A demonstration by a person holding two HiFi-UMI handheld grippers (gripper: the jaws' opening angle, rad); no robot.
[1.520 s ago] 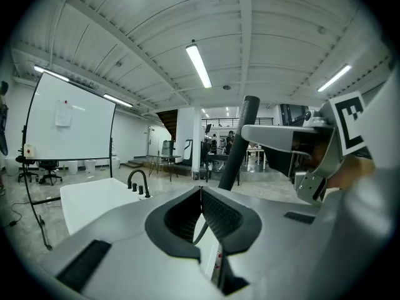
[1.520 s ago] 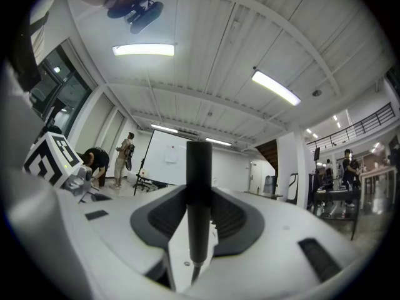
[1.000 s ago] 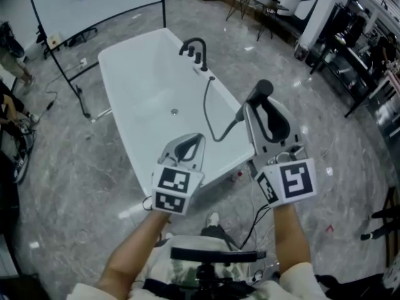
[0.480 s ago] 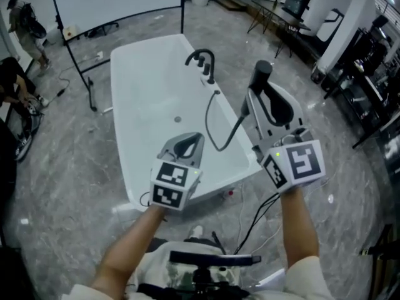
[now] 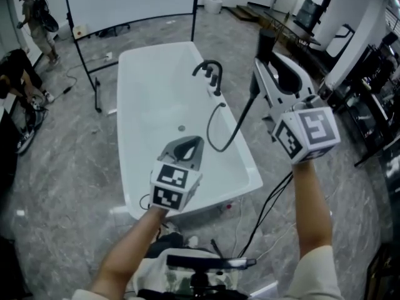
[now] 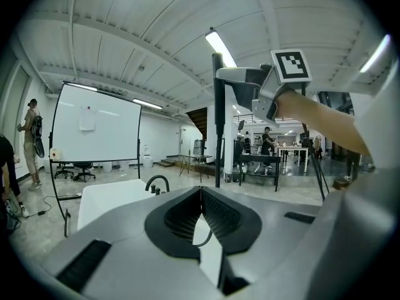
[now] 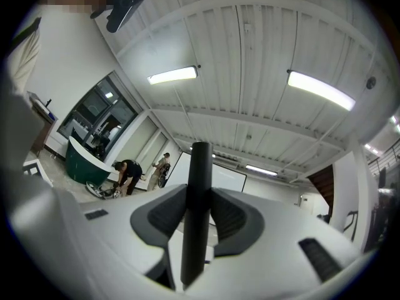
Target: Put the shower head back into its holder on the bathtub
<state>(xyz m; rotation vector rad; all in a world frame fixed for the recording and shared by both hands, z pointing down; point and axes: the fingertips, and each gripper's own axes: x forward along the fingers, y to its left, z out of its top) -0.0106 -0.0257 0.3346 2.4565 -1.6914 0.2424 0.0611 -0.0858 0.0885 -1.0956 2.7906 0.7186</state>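
The black shower head (image 5: 265, 44) stands upright in the air above the right rim of the white bathtub (image 5: 150, 86). It is clamped between the jaws of the right gripper (image 5: 262, 74), which sit fairly wide apart around its shaft. Its dark hose (image 5: 232, 129) hangs in a loop over the bathtub and runs back up to that rim beside the black faucet (image 5: 209, 72). The left gripper (image 5: 195, 144) hovers over the bathtub's near end, jaws pressed together with nothing between them.

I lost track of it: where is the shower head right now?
Head view, right side: the shower head is clamped in the right gripper, aloft right of the faucet.
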